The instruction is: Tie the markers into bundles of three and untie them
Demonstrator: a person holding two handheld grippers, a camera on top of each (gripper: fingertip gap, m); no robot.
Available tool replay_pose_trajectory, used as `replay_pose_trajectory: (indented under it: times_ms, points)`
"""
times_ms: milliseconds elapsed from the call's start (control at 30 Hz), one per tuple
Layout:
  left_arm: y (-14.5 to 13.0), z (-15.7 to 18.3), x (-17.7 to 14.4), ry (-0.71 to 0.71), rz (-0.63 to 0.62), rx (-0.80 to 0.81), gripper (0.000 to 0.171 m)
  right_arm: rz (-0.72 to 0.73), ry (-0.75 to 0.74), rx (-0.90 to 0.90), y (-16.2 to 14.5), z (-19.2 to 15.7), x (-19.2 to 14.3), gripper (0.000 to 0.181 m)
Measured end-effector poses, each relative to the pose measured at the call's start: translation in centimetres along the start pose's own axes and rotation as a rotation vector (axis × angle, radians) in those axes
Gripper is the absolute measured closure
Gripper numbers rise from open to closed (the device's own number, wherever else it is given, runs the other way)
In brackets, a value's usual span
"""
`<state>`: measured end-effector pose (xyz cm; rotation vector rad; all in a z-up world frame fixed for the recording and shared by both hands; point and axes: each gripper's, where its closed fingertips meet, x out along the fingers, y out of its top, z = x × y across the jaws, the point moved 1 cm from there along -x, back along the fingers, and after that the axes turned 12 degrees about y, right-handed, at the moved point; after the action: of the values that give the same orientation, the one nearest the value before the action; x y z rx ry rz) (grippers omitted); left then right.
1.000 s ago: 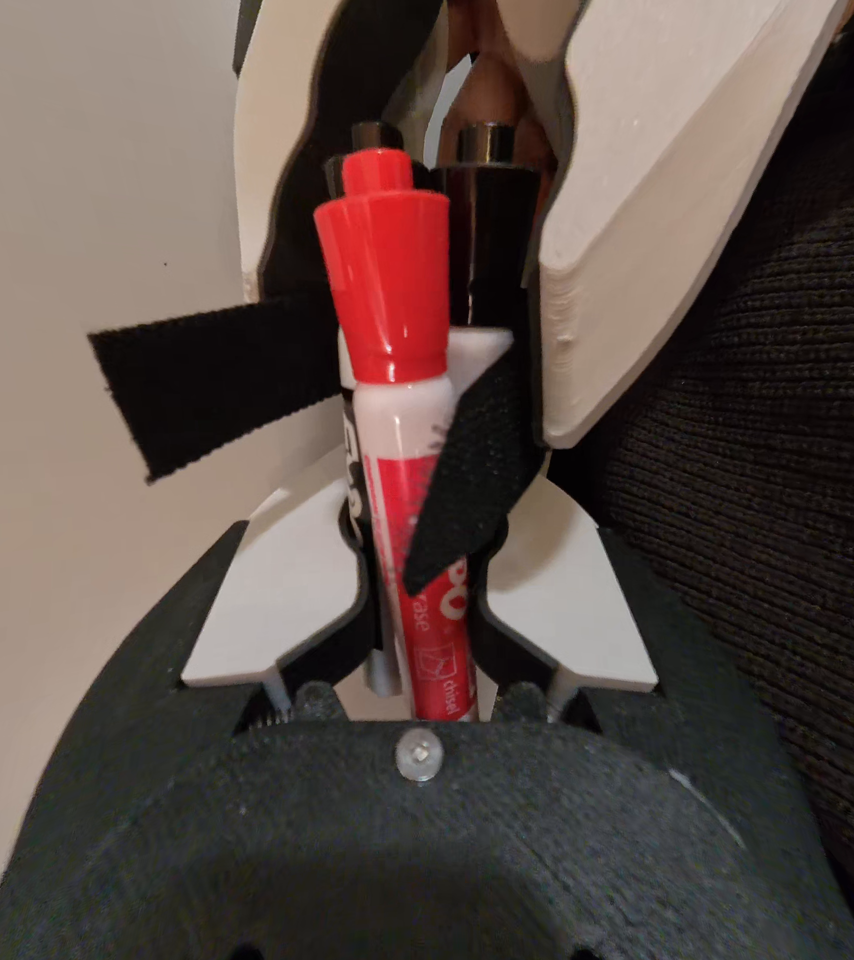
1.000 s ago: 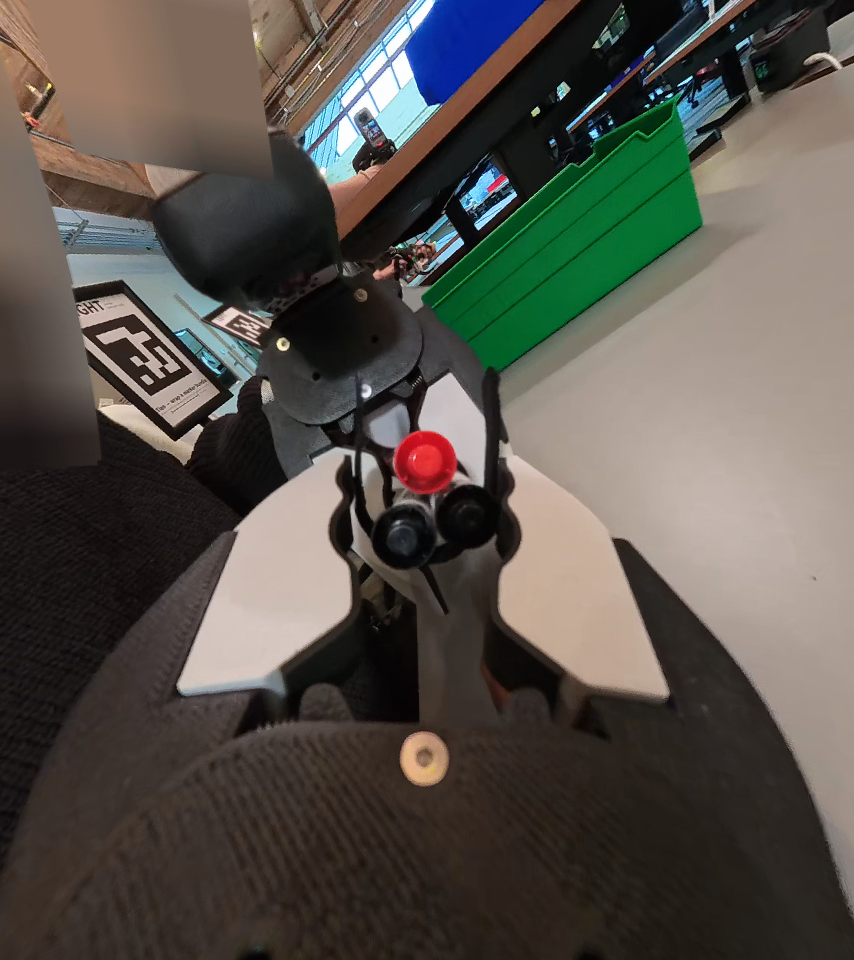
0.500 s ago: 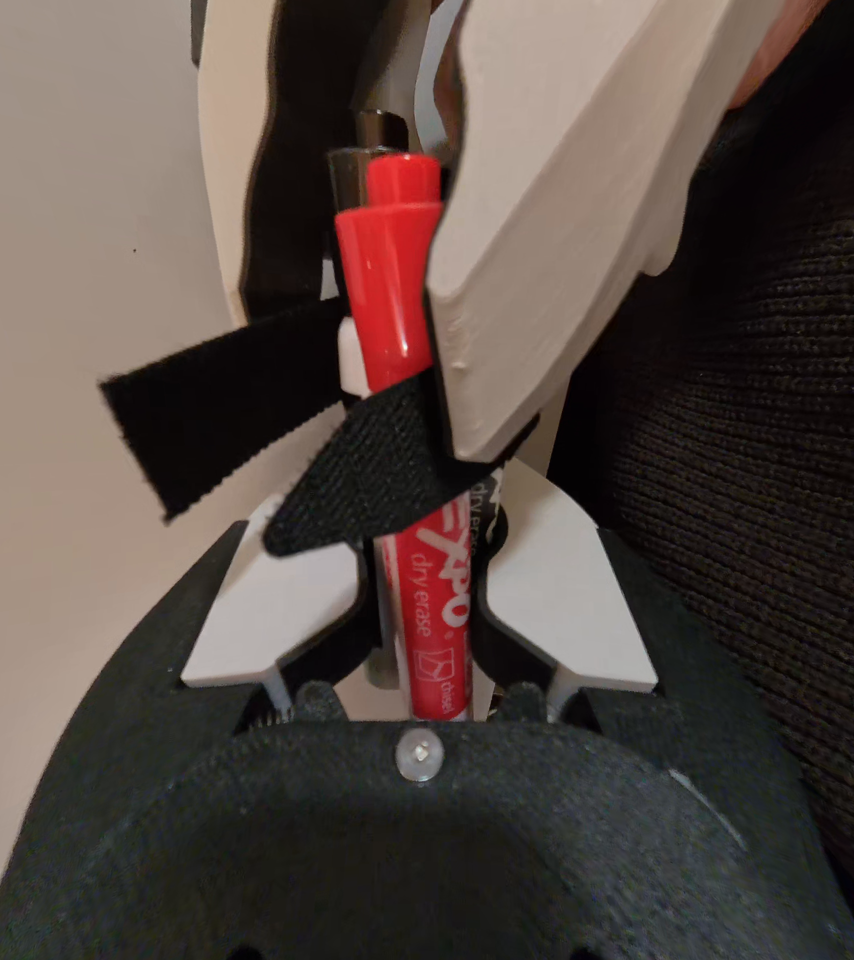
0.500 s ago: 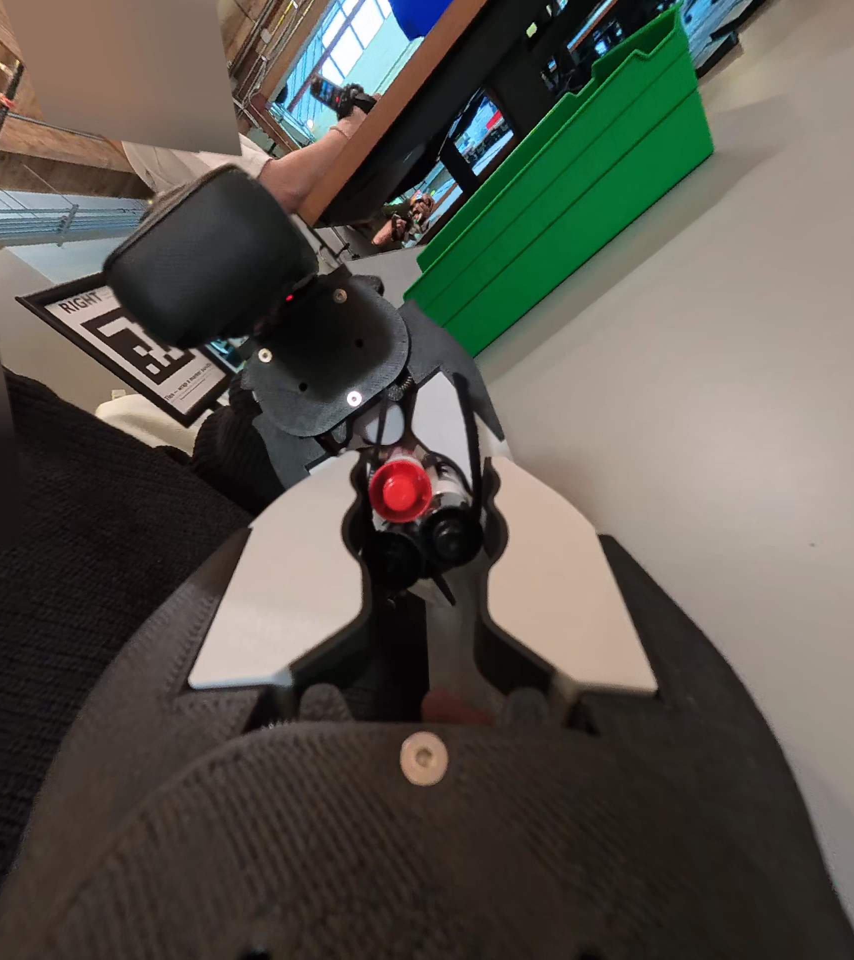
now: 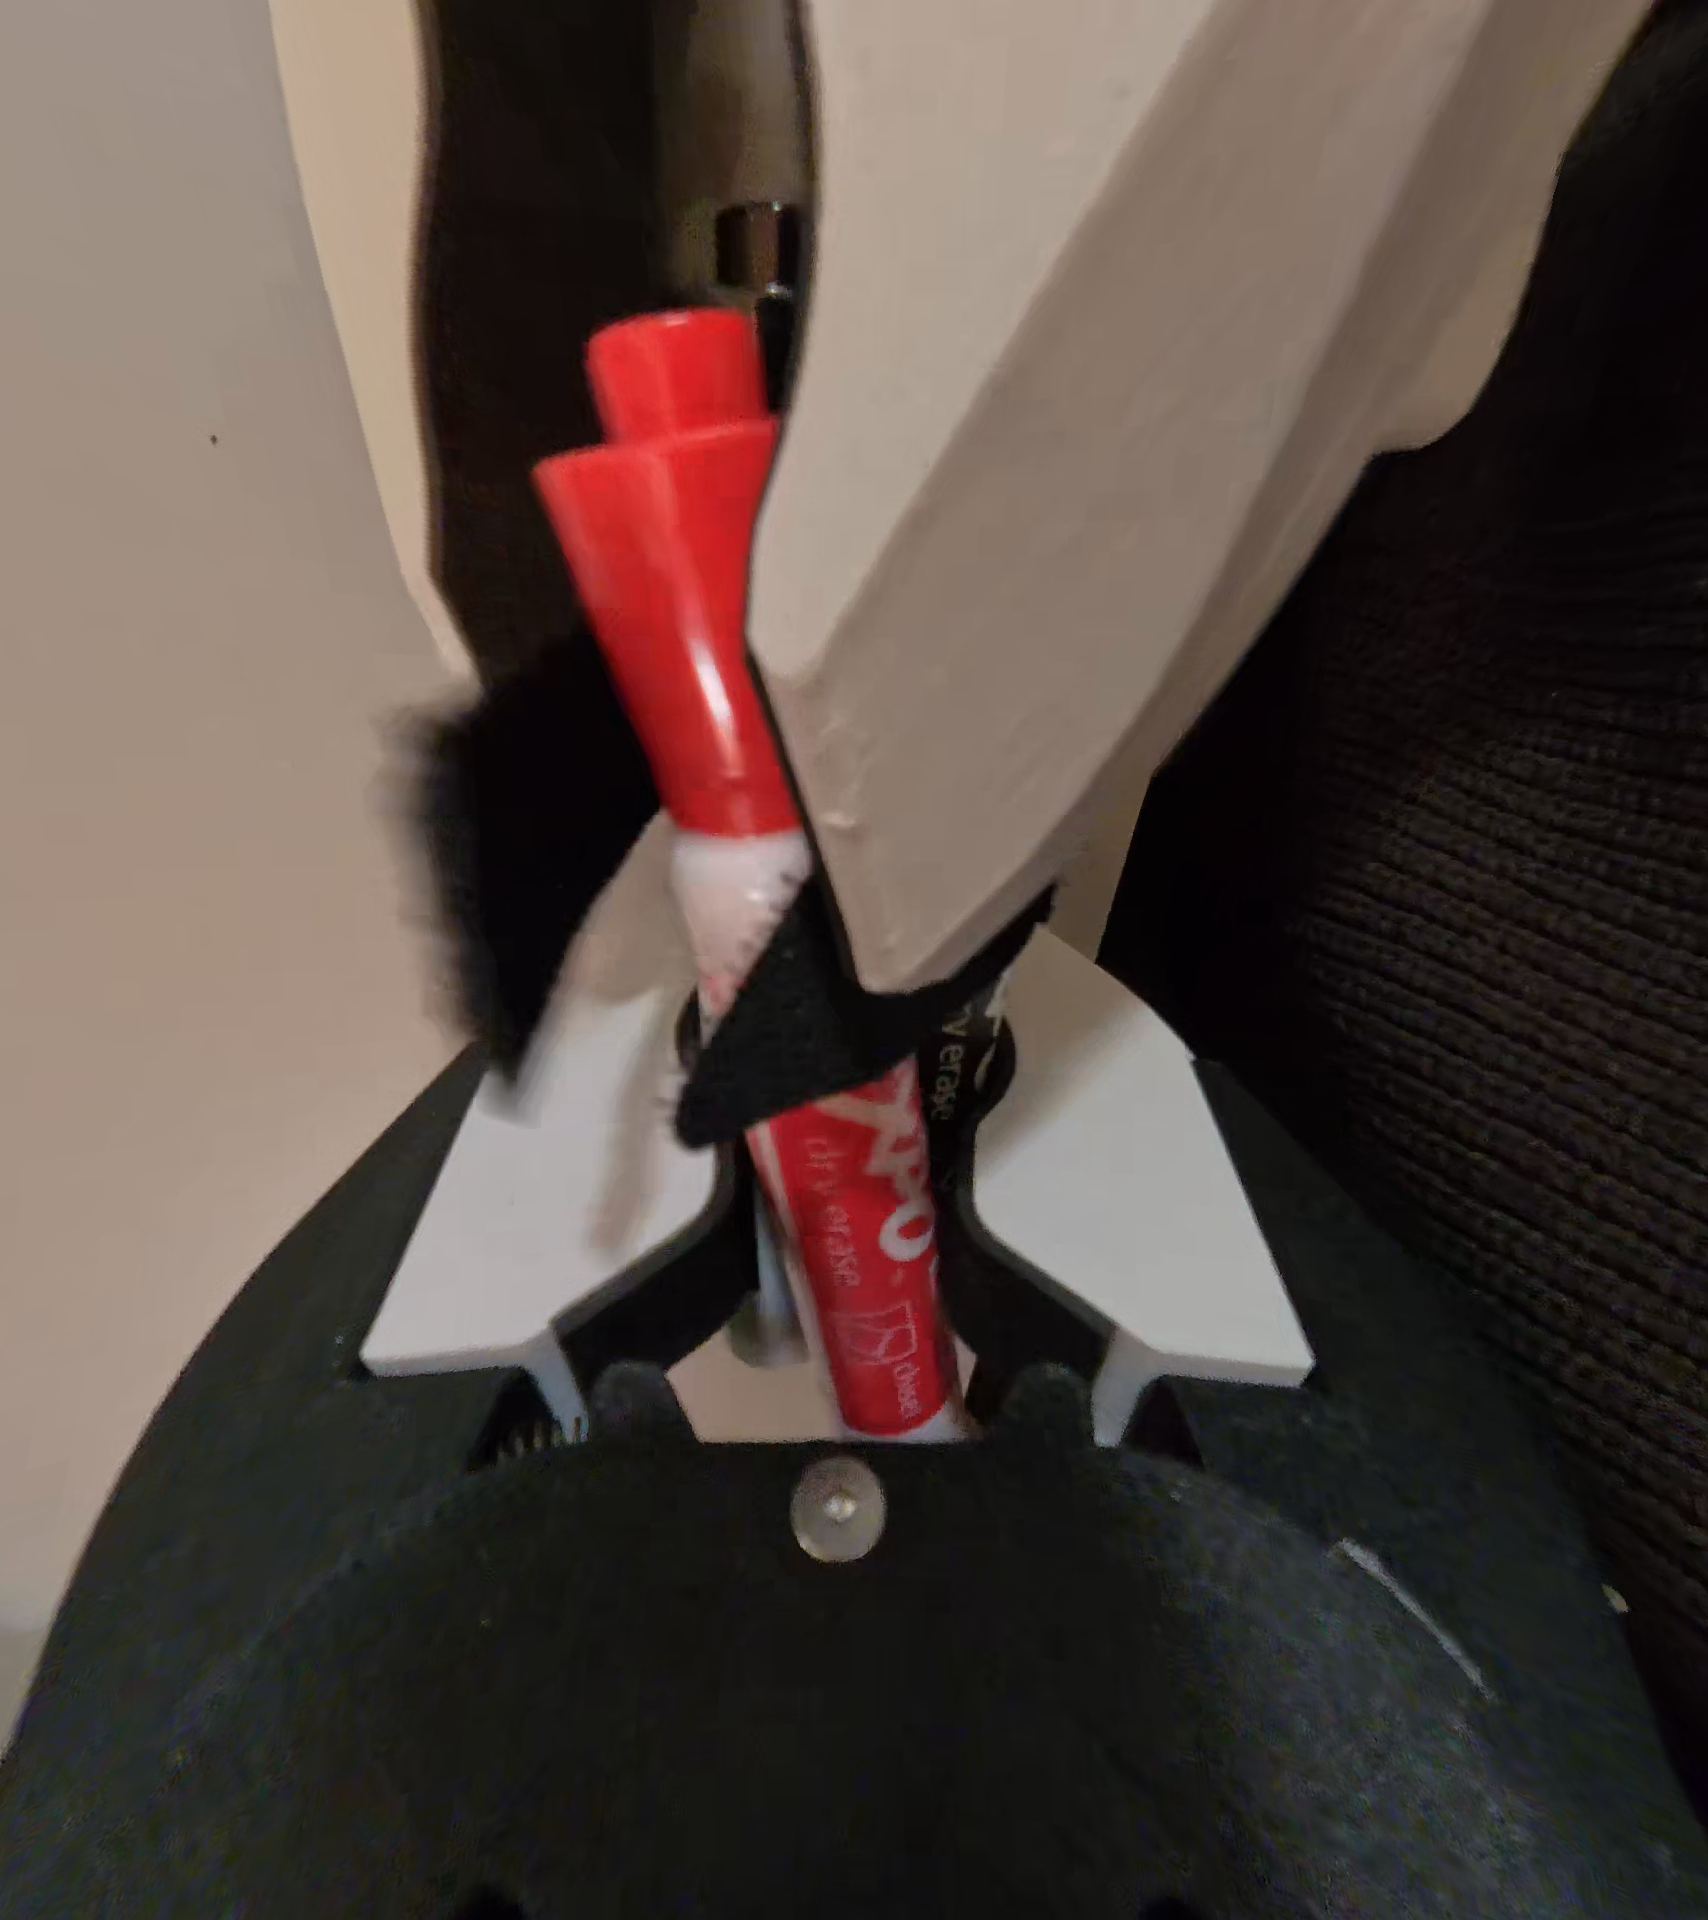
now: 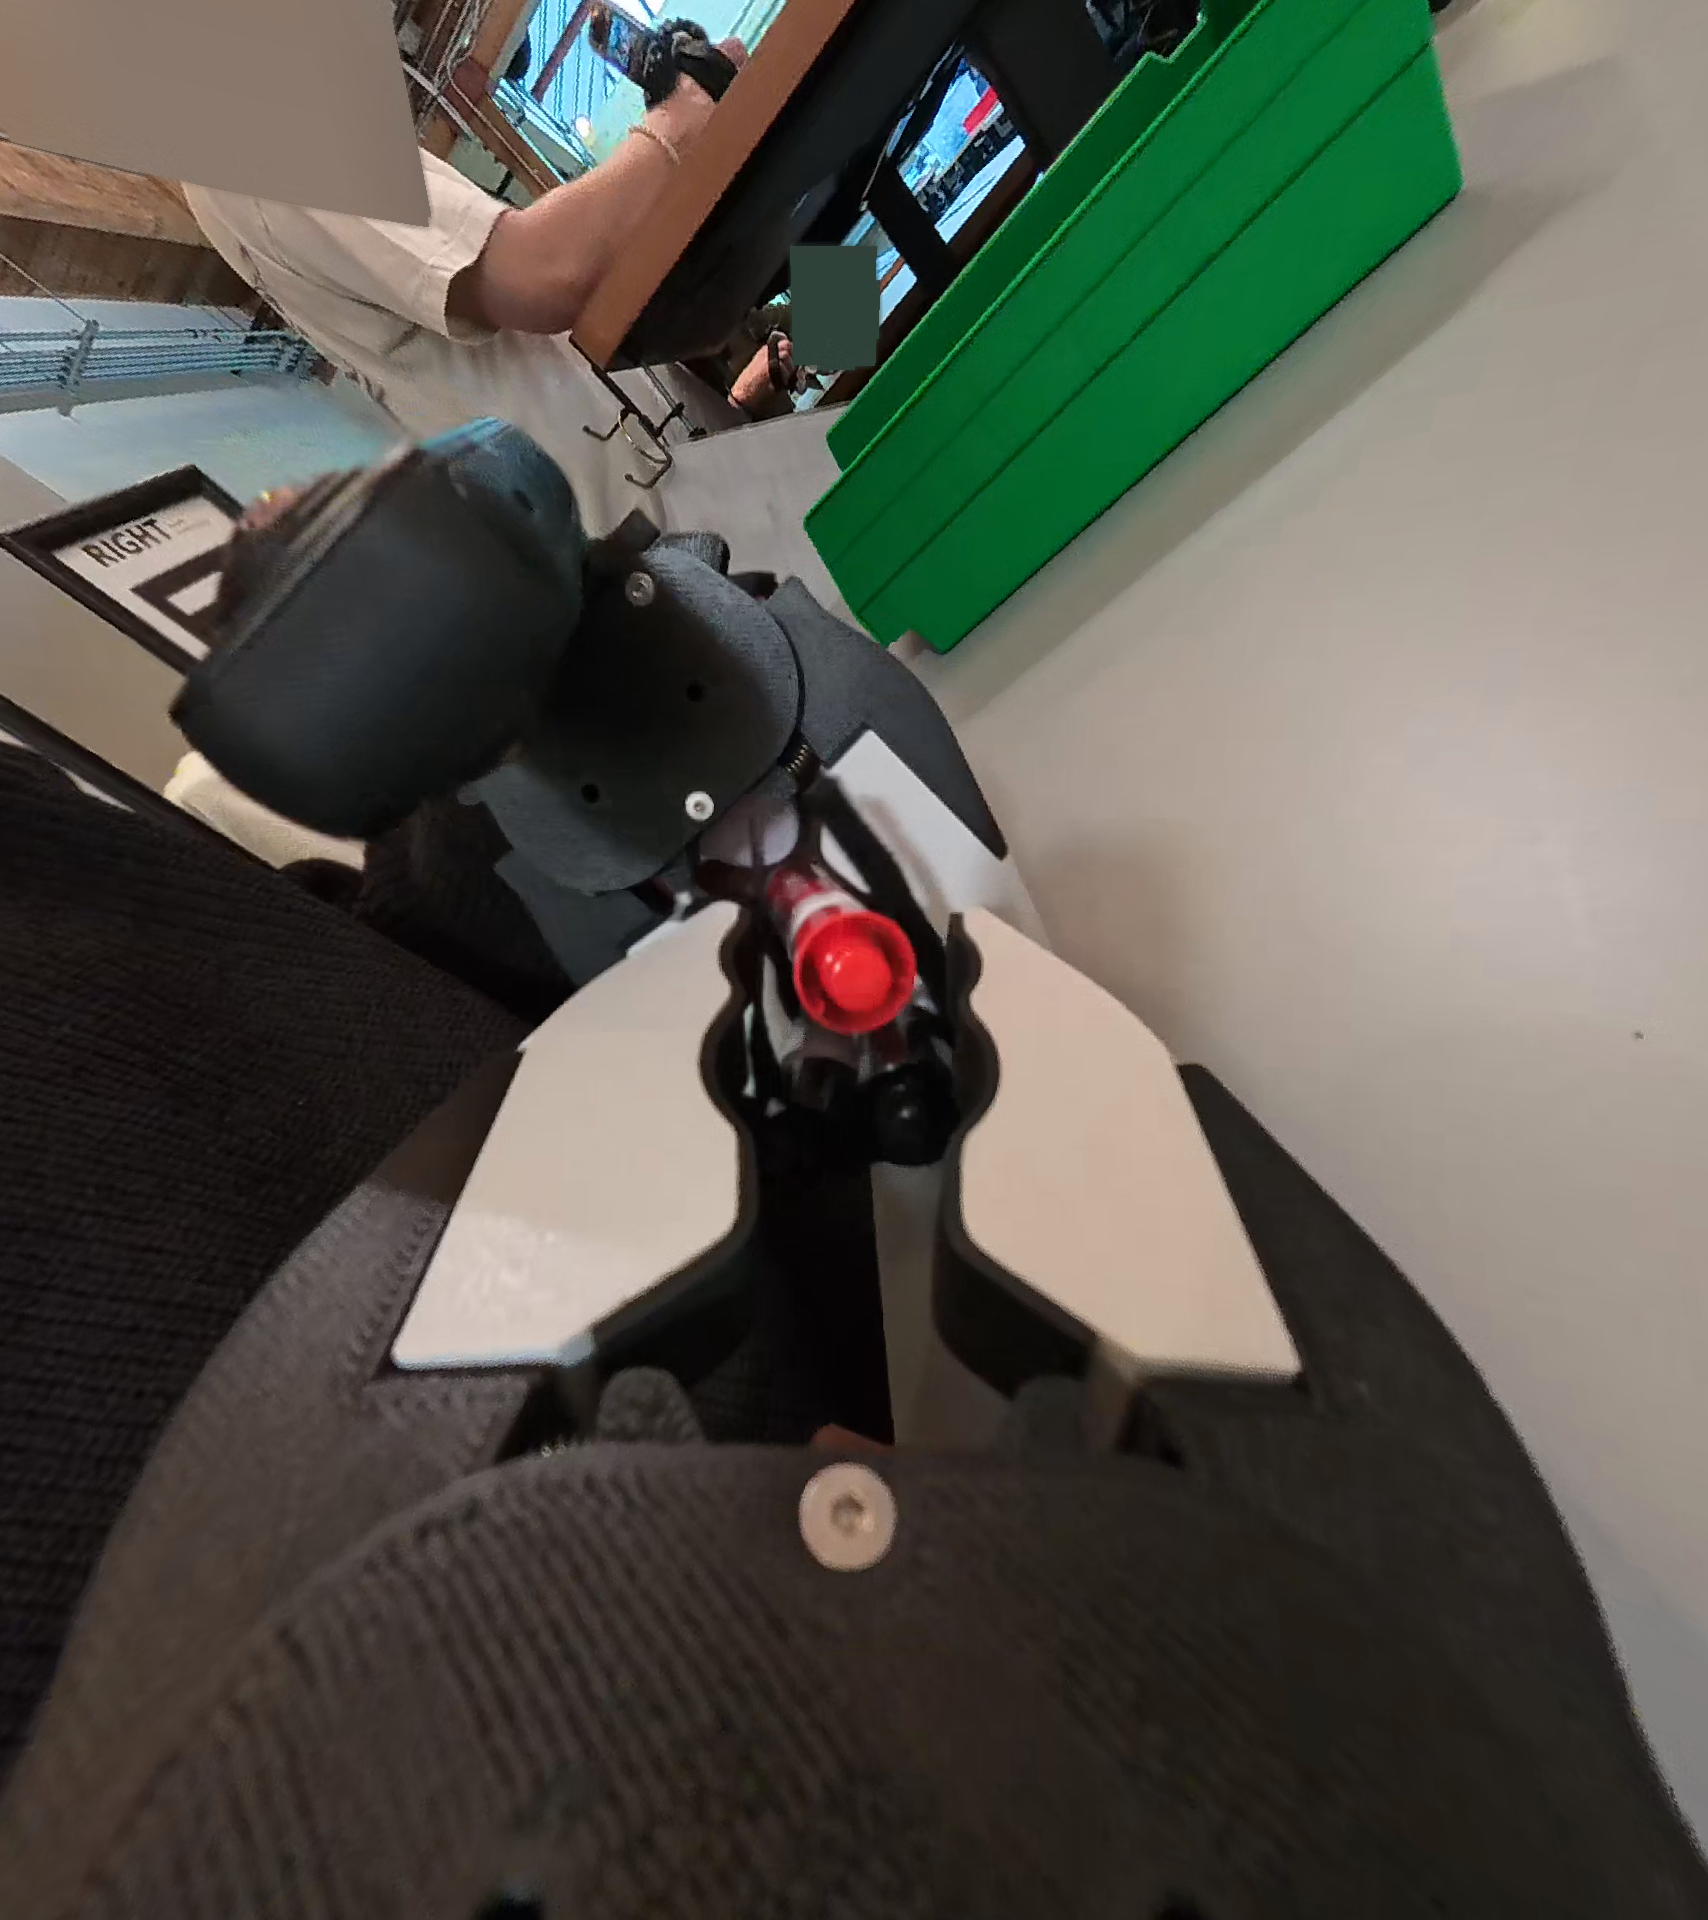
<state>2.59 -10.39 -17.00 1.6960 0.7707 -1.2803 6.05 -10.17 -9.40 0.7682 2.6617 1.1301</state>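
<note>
Left gripper (image 5: 834, 1174): clenched on the markers' (image 5: 860, 1195) barrels, held off the bench (image 6: 1452, 831).
Right gripper (image 6: 845, 1049): closed about their capped ends, apparently pinching the black strap (image 5: 788, 1049).
Handling, judged: light, stiff, slick barrels; strap soft. Grip mid-barrel.
Left wrist view shows strap and loose tail; right shows cap ends, green bin (image 6: 1141, 343).

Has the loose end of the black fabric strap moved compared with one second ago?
Yes. The black fabric strap swung downward toward the left gripper fingers.

markers (image 5: 834, 1195) between left tongs (image 5: 834, 1049), strap (image 5: 788, 1049) across them
</note>
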Motion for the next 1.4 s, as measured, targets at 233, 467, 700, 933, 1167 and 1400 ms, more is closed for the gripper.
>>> replay_pose_trajectory:
  times_ms: [233,467,700,933,1167,1400]
  points:
    - [0.1,0.6,0.0,0.016,-0.037,0.028,0.128,-0.047,-0.019,-0.024,-0.7,-0.3,0.0,0.156]
    - [0.0,1.2,-0.1,0.030,-0.087,0.056,0.128,-0.063,-0.029,-0.038,-0.8,-0.9,-0.3,0.165]
    - [0.4,2.3,-0.4,-0.015,-0.053,0.050,0.128,-0.071,-0.036,-0.036,-1.0,-1.5,-0.4,0.172]
    - [0.6,3.9,-1.0,-0.140,-0.011,0.016,0.128,-0.114,-0.052,-0.057,-1.4,-2.2,-0.3,0.175]
    - [1.3,5.4,-1.9,-0.267,0.065,0.022,0.127,-0.137,-0.062,-0.100,-1.7,-3.3,-0.5,0.176]
    - [1.5,6.6,-1.8,-0.359,0.094,0.008,0.127,-0.223,-0.178,-0.277,-2.6,-4.0,-0.6,0.177]
